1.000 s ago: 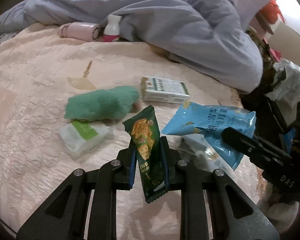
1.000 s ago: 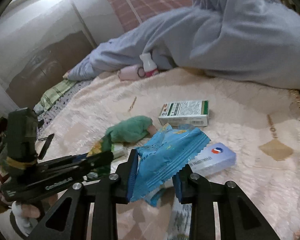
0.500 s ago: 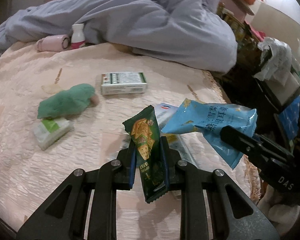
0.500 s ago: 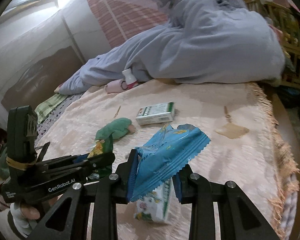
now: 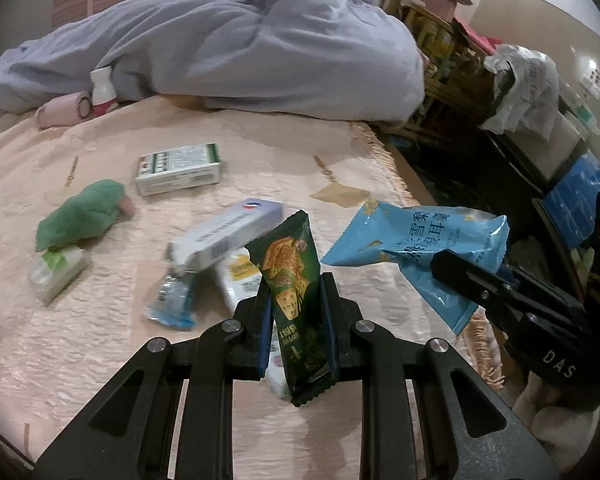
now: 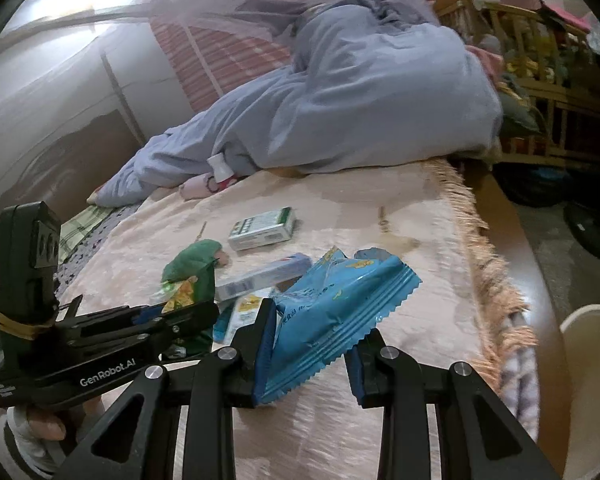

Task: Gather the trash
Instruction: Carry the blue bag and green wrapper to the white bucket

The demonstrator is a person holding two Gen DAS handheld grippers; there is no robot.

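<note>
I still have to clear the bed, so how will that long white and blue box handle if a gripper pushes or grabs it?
The long white and blue box looks like thin cardboard: probably light and stiff, though a hard squeeze might crush it. It lies propped on other wrappers, so a push would likely slide or tip it off.

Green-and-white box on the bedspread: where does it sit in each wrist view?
Left wrist: green-and-white box upper left of centre, above the green plush toy.
Right wrist: box centre, just left of the middle, up and right of the toy.
Shared landmark: grey-blue duvet behind the box.
</note>
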